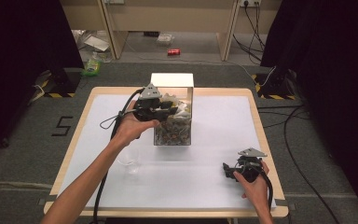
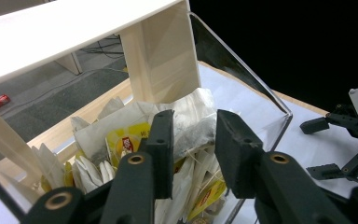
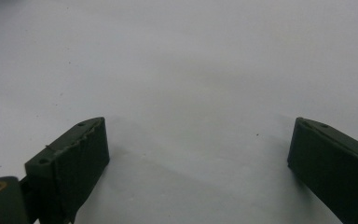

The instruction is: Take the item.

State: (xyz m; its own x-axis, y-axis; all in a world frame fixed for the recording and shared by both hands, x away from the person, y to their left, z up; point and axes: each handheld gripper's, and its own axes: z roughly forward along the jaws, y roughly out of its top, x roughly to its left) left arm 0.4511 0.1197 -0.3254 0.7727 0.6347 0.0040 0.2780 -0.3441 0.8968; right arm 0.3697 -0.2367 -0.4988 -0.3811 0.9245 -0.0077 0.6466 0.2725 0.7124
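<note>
Your left gripper [image 1: 168,111] reaches over the open top of the clear box [image 1: 173,135] at the middle of the table [image 1: 256,121]. In the left gripper view its jaws stand part-way closed around the white paper tea bag [image 2: 193,119] that tops the heap of tea bags [image 2: 121,144] in the box; the paper sits between the pads, but you cannot tell whether they press on it yet. A white shelf-like frame [image 2: 158,60] stands at the far end of the box.

Your right gripper [image 1: 230,169] rests low on the table's near right corner, jaws spread wide with nothing between them; the right gripper view looks along them at bare white sheet.

The surface is a pale wooden table covered almost edge to edge by a white sheet [image 1: 223,116], with a strip of wood showing around it. A clear plastic cup [image 1: 129,161] stands on the sheet near your left forearm, well apart from the box.

Around the table the floor is grey carpet [image 1: 23,154] with a dark mark shaped like a 5 [image 1: 61,126] to the left. Black curtains [image 1: 326,56] hang on both sides, with yellow-and-black striped bases at their feet. Cables [image 1: 293,140] trail across the floor on the right. Beyond the table stands light wooden furniture, and a red can [image 1: 173,52] lies under it.
</note>
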